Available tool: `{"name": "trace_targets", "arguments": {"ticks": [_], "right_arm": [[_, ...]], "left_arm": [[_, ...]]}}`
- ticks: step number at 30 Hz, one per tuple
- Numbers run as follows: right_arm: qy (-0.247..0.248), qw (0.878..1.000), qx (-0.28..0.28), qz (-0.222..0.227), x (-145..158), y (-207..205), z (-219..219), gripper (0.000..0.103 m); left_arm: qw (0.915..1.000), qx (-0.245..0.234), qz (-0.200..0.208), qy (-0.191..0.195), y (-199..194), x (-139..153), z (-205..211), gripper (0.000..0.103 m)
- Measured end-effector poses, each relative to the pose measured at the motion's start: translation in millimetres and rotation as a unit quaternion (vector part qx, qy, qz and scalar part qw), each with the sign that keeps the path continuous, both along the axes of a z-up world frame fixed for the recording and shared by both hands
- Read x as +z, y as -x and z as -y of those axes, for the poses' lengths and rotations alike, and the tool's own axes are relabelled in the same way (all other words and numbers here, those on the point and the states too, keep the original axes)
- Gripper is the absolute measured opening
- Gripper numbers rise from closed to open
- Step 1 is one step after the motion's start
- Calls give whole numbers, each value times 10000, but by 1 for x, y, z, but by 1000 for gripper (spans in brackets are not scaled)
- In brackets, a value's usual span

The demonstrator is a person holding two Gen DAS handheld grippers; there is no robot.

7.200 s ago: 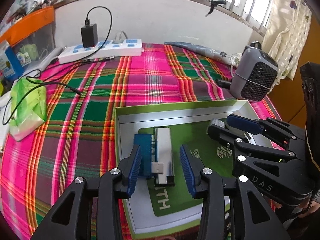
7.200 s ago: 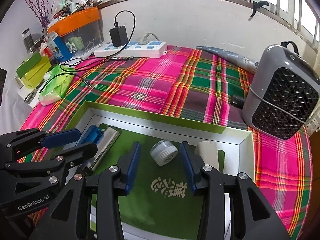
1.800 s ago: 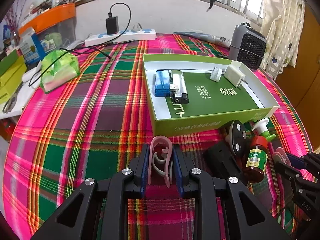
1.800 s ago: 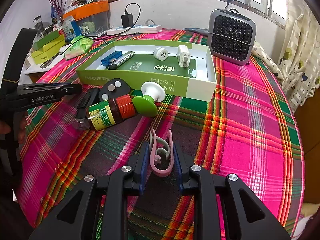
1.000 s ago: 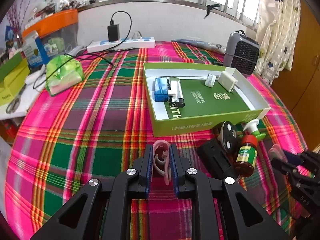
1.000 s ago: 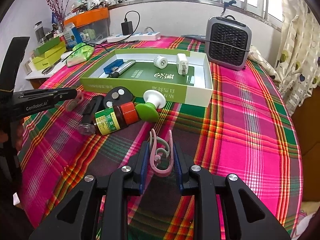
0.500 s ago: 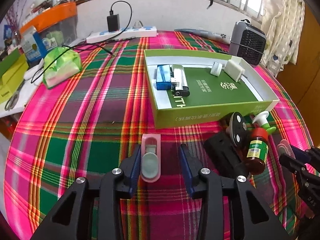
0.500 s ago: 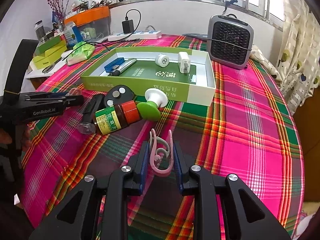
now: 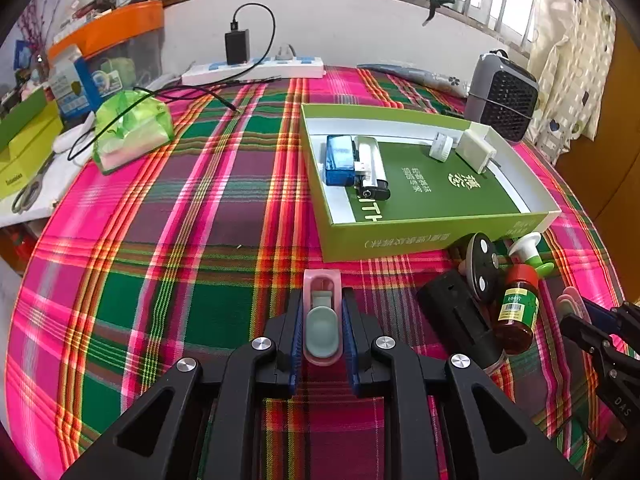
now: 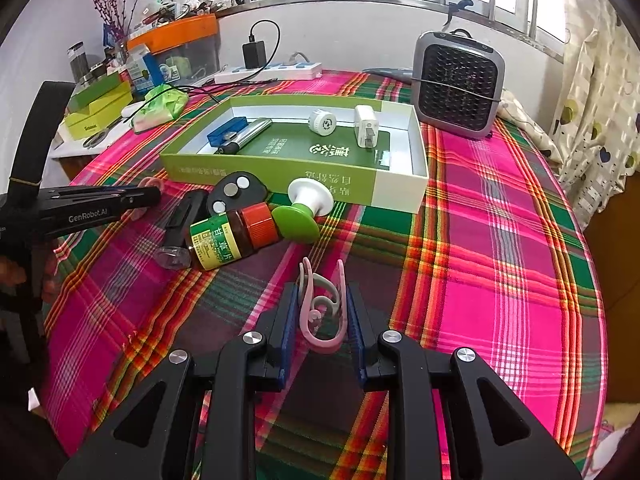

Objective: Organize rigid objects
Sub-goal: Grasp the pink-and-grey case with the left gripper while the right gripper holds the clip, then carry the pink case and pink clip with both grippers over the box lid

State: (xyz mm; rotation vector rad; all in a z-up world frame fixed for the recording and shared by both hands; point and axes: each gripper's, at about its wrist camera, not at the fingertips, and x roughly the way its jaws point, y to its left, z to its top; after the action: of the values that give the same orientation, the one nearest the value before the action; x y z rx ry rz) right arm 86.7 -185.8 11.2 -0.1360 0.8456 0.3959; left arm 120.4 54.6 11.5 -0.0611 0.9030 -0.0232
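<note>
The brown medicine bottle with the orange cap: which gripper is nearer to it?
Right, narrowly. The bottle lies just ahead-left of the right gripper, which is shut on a pink clip. The left gripper, holding another pink clip, sits slightly farther, beyond the black case.

"GenRobot.AI" on left gripper side. "DAS" on right gripper body. "ITH" in white on green insert of box; Chinese characters on insert and on box front wall. "100" on bottle label; Chinese characters there too.
</note>
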Motion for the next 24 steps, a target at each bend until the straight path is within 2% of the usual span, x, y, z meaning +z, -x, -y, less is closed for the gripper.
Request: {"name": "trace_targets", "arguments": {"ticks": [7,24], "right_arm": [[-23,10000,-24,44,5,0,0,24],[-166,9989,118,426,49,-23,-10,24]], "left_arm": [[10000,-62,65,13,4,9,1,17],[9979,-367,517,89,-7,60,12,17]]}}
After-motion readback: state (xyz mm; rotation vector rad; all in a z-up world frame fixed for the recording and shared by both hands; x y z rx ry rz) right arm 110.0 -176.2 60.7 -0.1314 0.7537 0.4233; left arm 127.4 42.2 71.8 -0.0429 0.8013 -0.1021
